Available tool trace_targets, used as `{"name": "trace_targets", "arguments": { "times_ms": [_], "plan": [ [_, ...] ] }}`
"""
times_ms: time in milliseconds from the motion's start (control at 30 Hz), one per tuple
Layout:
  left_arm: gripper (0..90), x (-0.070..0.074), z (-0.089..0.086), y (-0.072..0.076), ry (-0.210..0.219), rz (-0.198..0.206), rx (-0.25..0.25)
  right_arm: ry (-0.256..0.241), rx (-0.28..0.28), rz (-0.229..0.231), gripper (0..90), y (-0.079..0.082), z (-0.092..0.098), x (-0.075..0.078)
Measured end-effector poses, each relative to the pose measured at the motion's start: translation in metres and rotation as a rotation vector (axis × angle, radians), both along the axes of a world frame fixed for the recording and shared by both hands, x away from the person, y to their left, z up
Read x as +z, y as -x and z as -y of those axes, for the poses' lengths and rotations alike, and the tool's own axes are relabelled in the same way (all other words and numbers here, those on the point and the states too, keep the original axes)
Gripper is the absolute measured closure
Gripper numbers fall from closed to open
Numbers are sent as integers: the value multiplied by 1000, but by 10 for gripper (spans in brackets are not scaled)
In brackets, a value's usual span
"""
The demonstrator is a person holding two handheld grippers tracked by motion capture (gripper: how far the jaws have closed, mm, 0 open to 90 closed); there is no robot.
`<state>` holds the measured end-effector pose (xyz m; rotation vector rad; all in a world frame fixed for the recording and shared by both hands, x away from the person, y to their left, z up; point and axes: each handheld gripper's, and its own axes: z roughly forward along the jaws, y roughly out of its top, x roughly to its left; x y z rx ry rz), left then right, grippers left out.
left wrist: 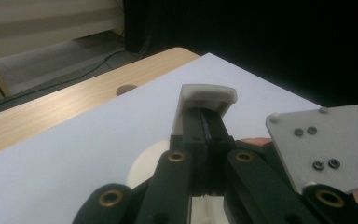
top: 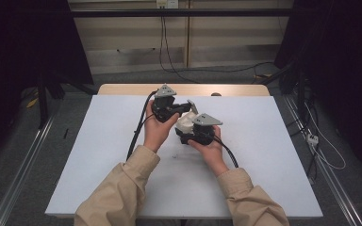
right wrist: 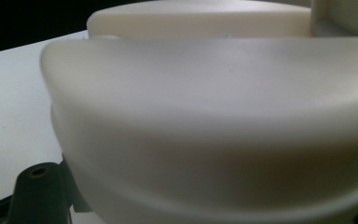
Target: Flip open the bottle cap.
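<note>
Holding advice: the cream-white rounded plastic piece (top: 185, 124) seemed to need steady, level support from both grippers.
Left gripper (left wrist: 206, 122): jaws were pressed together on the piece's raised tab.
Right gripper (top: 194, 133): the piece's body sat tight against it; jaw spread could not be told.
Location: above the white table (top: 99, 155), mid-table.

My left gripper (top: 181, 109) sits near the middle of the white rectangular table top (top: 99, 155), towards its far edge, and my right gripper (top: 193, 129) lies just beside it, to the right and nearer to me. The cream-white rounded plastic part (top: 185, 123) rests between the two, touching both. In the left gripper view a small flat cream tab (left wrist: 208, 94) stands at the tips of my jaws, with the light wooden table edge (left wrist: 74, 100) behind it.
</note>
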<state>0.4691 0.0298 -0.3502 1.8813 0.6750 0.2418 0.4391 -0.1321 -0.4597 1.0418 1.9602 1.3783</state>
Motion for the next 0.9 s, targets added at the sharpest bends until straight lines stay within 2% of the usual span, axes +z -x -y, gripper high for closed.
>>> {"name": "trace_targets", "arguments": {
  "times_ms": [600, 767, 833, 900],
  "plan": [
    [900, -2, 13, -12, 6, 5, -11, -1, 2, 2, 187, 0, 0, 0],
    [894, -7, 18, -17, -7, -8, -16, 0, 4, 2, 188, 0, 0, 0],
    [894, -11, 19, -18, -6, -18, -20, 15, 7, 11, 187, 0, -1, 0],
    [896, -14, 21, -20, -2, -27, -21, 4, 5, 4, 187, 0, 1, 0]
  ]
}}
